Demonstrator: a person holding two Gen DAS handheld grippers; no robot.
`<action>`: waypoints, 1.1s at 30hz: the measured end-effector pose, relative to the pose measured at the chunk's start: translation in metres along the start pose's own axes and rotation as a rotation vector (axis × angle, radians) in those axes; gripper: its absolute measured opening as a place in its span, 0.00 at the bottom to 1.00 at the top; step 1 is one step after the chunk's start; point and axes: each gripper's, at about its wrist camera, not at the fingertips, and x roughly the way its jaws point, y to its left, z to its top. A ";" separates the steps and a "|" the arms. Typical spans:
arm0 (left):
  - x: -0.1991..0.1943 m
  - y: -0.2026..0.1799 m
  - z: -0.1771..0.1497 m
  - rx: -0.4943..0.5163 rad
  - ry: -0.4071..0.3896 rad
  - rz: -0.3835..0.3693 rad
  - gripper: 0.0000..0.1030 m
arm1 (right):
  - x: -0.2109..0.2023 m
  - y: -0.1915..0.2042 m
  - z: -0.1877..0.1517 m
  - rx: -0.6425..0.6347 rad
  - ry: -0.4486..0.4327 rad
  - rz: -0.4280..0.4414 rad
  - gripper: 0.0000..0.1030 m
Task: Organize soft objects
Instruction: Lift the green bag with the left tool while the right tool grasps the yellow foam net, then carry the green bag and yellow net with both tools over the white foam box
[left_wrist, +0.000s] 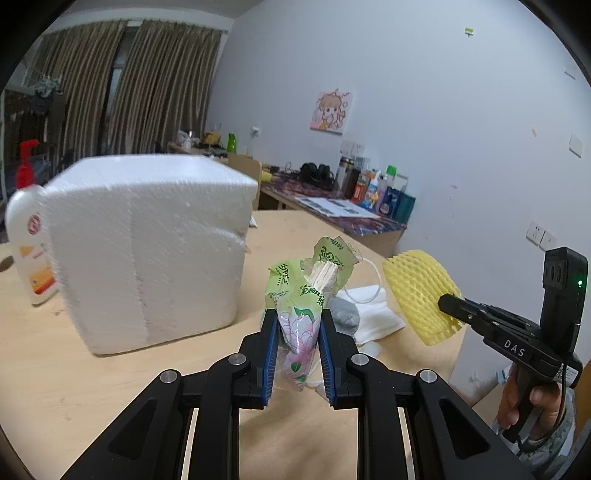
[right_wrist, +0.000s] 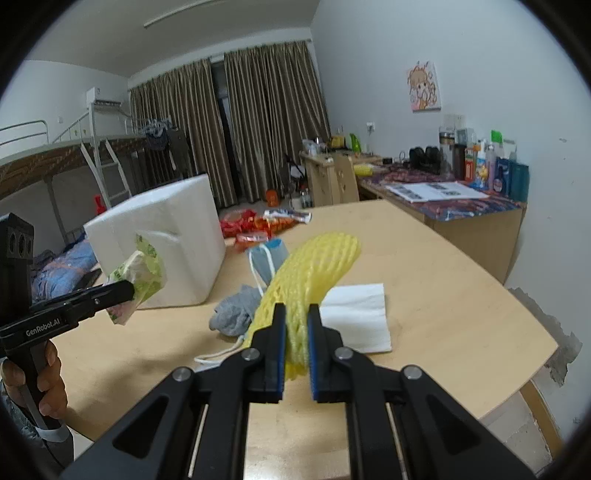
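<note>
Yellow foam fruit netting (right_wrist: 314, 273) is pinched at its near end by the right gripper (right_wrist: 296, 354), lifted clear of the wooden table (right_wrist: 443, 295); its long axis runs straight away from the jaws, up and forward. The left gripper (left_wrist: 298, 354) is clamped on a green plastic tissue pack (left_wrist: 303, 314), which stands upright above its pads, also off the surface. A white polystyrene box (left_wrist: 147, 251) sits toward the table's far left edge, just beside the left hand's load and nearer to it than to the netting. A grey sock (right_wrist: 236, 310), white folded cloth (right_wrist: 358, 317) and blue face mask (right_wrist: 267, 258) lie mid-table beneath the netting.
</note>
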 end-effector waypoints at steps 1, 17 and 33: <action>-0.005 -0.002 0.000 0.003 -0.007 0.004 0.22 | -0.004 0.001 0.000 0.001 -0.011 0.006 0.12; -0.102 -0.041 -0.005 0.064 -0.176 0.169 0.22 | -0.053 0.030 0.007 -0.063 -0.139 0.158 0.13; -0.185 -0.063 -0.019 0.065 -0.310 0.361 0.22 | -0.092 0.081 0.012 -0.180 -0.250 0.290 0.13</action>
